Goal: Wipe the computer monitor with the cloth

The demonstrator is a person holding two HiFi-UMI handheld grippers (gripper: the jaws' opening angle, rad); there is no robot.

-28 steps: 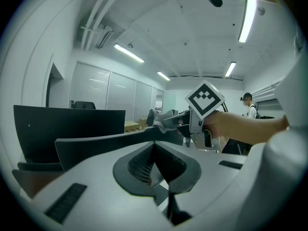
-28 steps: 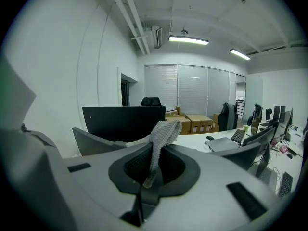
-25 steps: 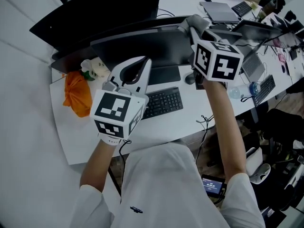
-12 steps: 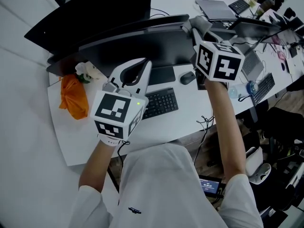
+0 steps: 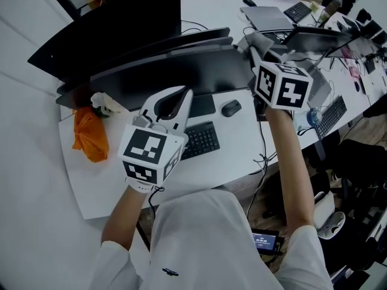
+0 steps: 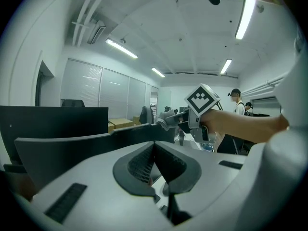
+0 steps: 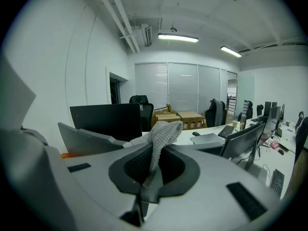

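Observation:
The dark curved monitor (image 5: 163,71) stands across the desk, seen from above. My right gripper (image 5: 254,47) is at the monitor's right end, shut on a grey knitted cloth (image 5: 257,40). In the right gripper view the cloth (image 7: 164,131) rises from between the closed jaws of the right gripper (image 7: 153,150), with the monitor's top edge (image 7: 91,137) to the left. My left gripper (image 5: 183,93) hovers in front of the screen above the keyboard, shut, with nothing in it. In the left gripper view the left gripper (image 6: 155,146) faces the right gripper (image 6: 199,110) and the cloth (image 6: 165,117).
A black keyboard (image 5: 202,139) and a mouse (image 5: 230,107) lie on the white desk (image 5: 109,186). An orange bag (image 5: 88,135) sits at the left. A second black monitor (image 5: 115,23) stands behind. A laptop (image 5: 269,17), a water bottle (image 5: 312,116) and other desks lie to the right.
The right gripper with the cloth has slid right along the monitor's top to its right end, uncovering the mouse. The left gripper has stayed about where it was.

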